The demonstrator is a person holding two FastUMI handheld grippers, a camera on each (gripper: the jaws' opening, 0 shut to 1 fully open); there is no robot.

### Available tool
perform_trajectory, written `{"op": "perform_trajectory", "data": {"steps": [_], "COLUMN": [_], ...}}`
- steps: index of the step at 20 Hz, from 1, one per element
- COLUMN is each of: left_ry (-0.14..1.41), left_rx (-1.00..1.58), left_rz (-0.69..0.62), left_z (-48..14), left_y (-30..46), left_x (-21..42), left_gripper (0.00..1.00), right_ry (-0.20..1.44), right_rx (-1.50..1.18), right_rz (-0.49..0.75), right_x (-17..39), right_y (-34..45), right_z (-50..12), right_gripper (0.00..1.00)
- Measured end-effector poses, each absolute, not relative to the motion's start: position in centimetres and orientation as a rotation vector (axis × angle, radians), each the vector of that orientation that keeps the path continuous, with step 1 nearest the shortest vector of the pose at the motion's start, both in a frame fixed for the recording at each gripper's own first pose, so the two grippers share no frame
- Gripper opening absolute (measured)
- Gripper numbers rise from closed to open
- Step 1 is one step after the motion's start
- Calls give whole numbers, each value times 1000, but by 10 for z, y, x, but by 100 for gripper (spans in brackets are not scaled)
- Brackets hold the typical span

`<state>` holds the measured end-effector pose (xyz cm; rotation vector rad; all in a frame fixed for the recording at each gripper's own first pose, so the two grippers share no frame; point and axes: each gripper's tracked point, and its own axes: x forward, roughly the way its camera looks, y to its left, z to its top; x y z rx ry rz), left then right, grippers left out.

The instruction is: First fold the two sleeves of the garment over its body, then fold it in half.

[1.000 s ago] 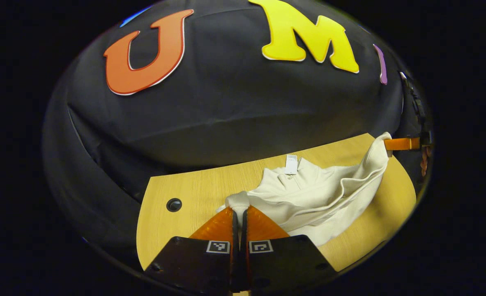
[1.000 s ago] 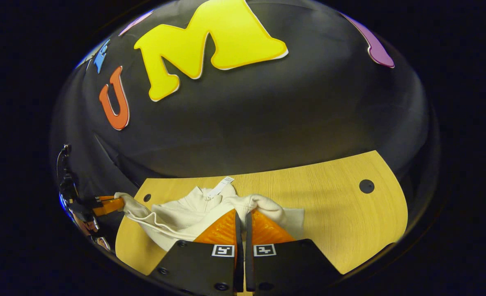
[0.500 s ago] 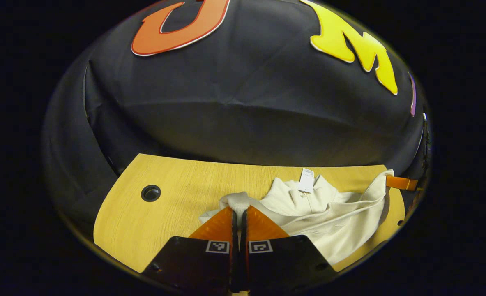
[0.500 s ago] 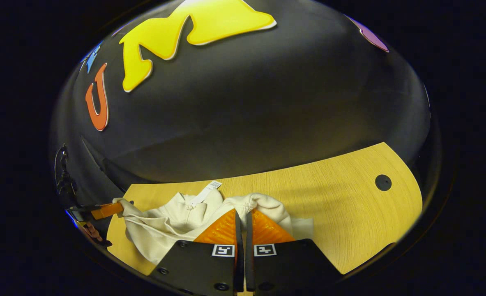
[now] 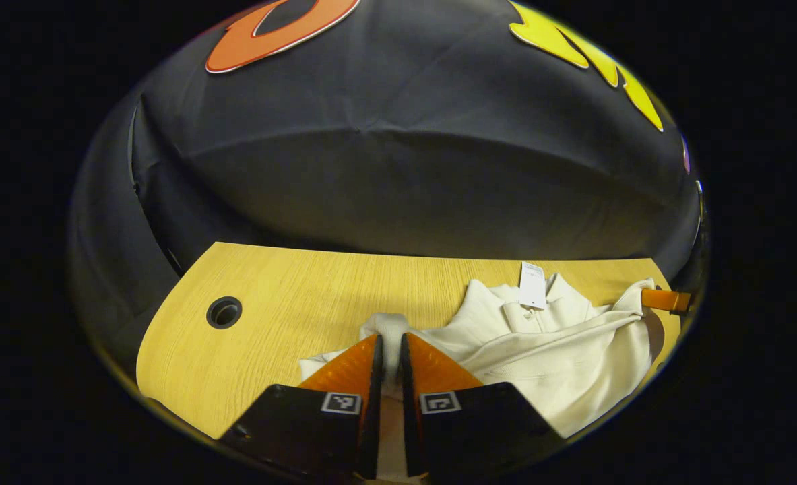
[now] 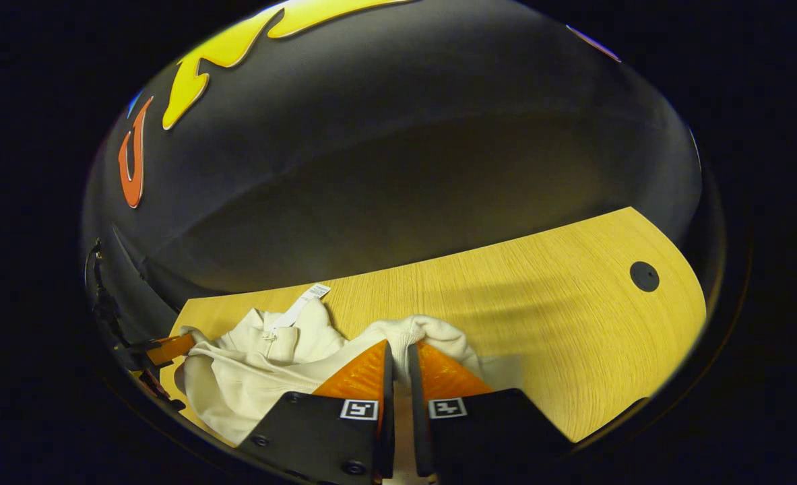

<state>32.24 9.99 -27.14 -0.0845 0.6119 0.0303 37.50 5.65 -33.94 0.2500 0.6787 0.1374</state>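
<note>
My left tongs (image 5: 388, 342) pinch a bunched fold of the cream garment (image 5: 560, 357); cloth fills the narrow gap between the two fingers and runs back down between them. From these tongs the rest of the garment spreads off to the right across the wooden table (image 5: 290, 296), its collar and a white tag (image 5: 531, 285) lying ahead and to the right. At the far right edge of that spread, my other tongs grip the cloth's corner. A round hole (image 5: 224, 312) in the table sits ahead and to the left.

My right tongs (image 6: 398, 347) likewise pinch a thick roll of the same garment (image 6: 250, 377), the cloth caught between both fingers with a lump of it bulging just beyond the tips. From here the garment lies to the left on the table (image 6: 539, 296), collar and tag (image 6: 302, 303) ahead-left, and my left tongs hold its far left corner. Another round hole (image 6: 644, 276) lies far right.
</note>
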Motion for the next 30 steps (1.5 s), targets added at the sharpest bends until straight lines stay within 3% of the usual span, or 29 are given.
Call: {"op": "perform_trajectory", "data": {"steps": [1,2,3,4,5,6,9,11,13,19,24,30], "left_ry": [605,598,585,572,552,531,491,457,414,201,40,2], "left_rx": [-87,-89,-89,-89,-90,-97,-97,-106,-108,-96,-47,-66], "left_rz": [31,33,38,42,49,53,77,87,88,54,7,7], "left_z": [-265,-258,-252,-245,-237,-227,-209,-189,-165,-37,71,102], "left_y": [102,104,108,111,115,117,127,132,137,121,102,87], "left_x": [319,317,317,316,316,317,308,300,285,223,136,62], "left_gripper": [28,47,64,81,93,98,99,99,100,99,98,98], "right_ry": [659,636,606,584,567,555,499,479,445,272,158,39], "right_rx": [251,250,226,204,187,169,112,98,91,49,51,-30], "right_rz": [130,128,109,106,103,99,88,94,91,69,107,95], "right_x": [375,376,377,376,376,374,366,355,339,274,191,107], "right_y": [55,53,48,45,44,42,39,40,42,44,59,59], "right_z": [-332,-324,-314,-306,-298,-292,-271,-258,-237,-124,-34,19], "right_gripper": [15,24,26,42,43,51,63,80,85,89,92,91]}}
